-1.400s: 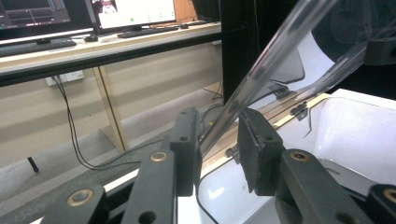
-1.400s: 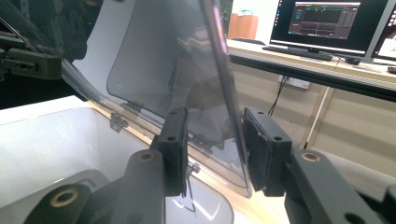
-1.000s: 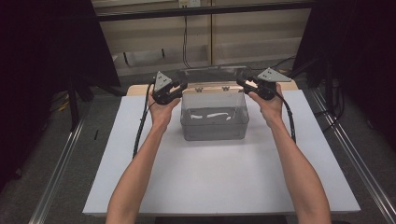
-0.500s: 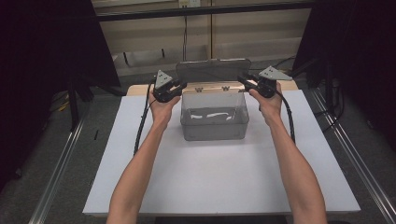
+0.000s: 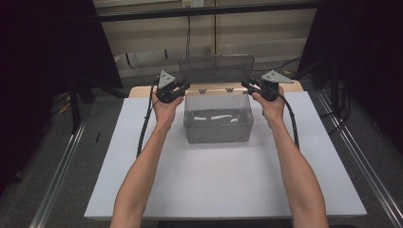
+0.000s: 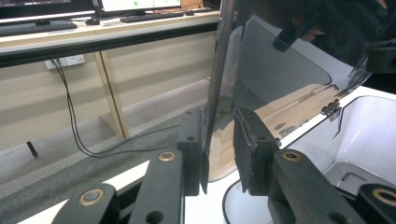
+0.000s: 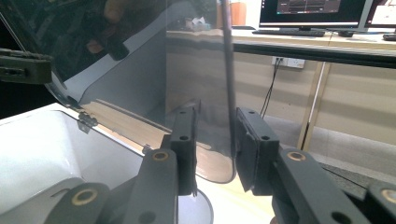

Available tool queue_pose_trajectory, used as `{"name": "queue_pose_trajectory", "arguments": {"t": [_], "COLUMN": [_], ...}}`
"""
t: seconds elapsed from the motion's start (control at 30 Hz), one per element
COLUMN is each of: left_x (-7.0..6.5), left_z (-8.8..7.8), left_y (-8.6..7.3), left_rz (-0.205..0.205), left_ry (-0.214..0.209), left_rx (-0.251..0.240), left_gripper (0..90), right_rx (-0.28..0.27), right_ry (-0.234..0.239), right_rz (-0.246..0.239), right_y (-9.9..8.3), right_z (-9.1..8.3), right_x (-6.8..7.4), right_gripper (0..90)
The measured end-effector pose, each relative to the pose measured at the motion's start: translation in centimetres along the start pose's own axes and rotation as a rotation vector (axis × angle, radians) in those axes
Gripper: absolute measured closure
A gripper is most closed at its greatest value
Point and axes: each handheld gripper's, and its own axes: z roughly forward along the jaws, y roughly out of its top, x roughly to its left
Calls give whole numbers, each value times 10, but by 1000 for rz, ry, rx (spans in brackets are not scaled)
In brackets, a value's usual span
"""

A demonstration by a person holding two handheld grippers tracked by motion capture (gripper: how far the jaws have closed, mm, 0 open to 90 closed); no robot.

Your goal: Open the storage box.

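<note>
My left claw [image 5: 183,88] is clamped on the left edge of the smoky clear lid [image 5: 216,69], its jaws having just closed on that panel; in the left gripper view the lid edge [image 6: 212,93] stands upright between the 2 black jaws. To the right of that claw and a little nearer me sits the clear storage box [image 5: 217,124] on the white surface [image 5: 223,185], its lid raised on the hinges [image 5: 216,90] at the far rim. My right claw [image 5: 247,85] pinches the lid's right edge the same way, and its jaws have also just been closing on it.

The risk I see: if I swing 1 claw faster than the other, the thin lid could twist and strain a hinge, or slip out and drop shut. Pulling up too hard could drag the light box.

I can read no brand, label or writing.
</note>
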Motion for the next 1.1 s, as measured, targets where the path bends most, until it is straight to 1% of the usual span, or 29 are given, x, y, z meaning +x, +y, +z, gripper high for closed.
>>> {"name": "queue_pose_trajectory", "arguments": {"t": [0.03, 0.1, 0.2, 0.27, 0.33, 0.37, 0.43, 0.47, 0.5, 0.53, 0.57, 0.6, 0.63, 0.73, 0.8, 0.83, 0.87, 0.9, 0.93, 1.0, 1.1], "left_x": [0, 0, 1, 1, 2, 3, 3, 3, 3, 3, 2, 3, 4, 4, 3, 2, 2, 2, 3, 4, 6], "left_z": [0, 0, 2, 2, 3, 3, 4, 4, 5, 6, 7, 7, 7, 8, 8, 9, 9, 9, 9, 10, 12], "left_y": [0, 0, -1, -2, -3, -3, -6, -7, -8, -9, -9, -9, -9, -12, -13, -12, -12, -12, -13, -16, -18], "left_rz": [12, 16, 3, 8, -4, 4, -8, 0, -7, -18, -44, -31, -27, -31, -50, -41, -33, -39, -50, -47, -67], "left_ry": [6, 6, 8, 7, 4, 4, 4, 17, 4, 6, 1, 4, 4, 4, 4, 11, 9, 11, 5, 1, -8], "left_rx": [10, 13, 14, 16, 16, 27, 34, 45, 42, 39, 30, 32, 39, 46, 49, 49, 52, 54, 49, 80, 73], "left_gripper": [737, 742, 744, 742, 739, 740, 739, 737, 737, 736, 733, 732, 732, 732, 729, 720, 716, 718, 728, 732, 724], "right_rx": [-2, -5, 2, 9, 11, 10, 9, 8, 6, 8, 8, 8, 8, 5, 2, 4, 8, 8, 8, 14, 15], "right_ry": [-2, -6, -11, -15, -14, -13, -17, -17, -18, -19, -20, -21, -20, -21, -24, -26, -25, -25, -26, -29, -31], "right_rz": [6, 18, 11, 7, 4, 6, 7, 8, 9, 10, 12, 12, 17, 33, 36, 40, 38, 38, 40, 38, 40], "right_y": [0, -1, 0, 1, 2, 2, 1, 1, 1, 2, 2, 2, 1, 0, -1, -2, -2, -2, -2, -2, -2], "right_z": [1, 2, 2, 3, 4, 4, 4, 4, 5, 5, 5, 5, 6, 7, 8, 8, 8, 8, 9, 9, 9], "right_x": [0, -1, -1, -1, -1, -1, -2, -2, -2, -2, -2, -2, -2, -3, -3, -3, -3, -3, -3, -3, -3], "right_gripper": [699, 704, 708, 710, 711, 711, 715, 717, 718, 719, 719, 720, 721, 718, 718, 717, 717, 717, 717, 717, 729]}}
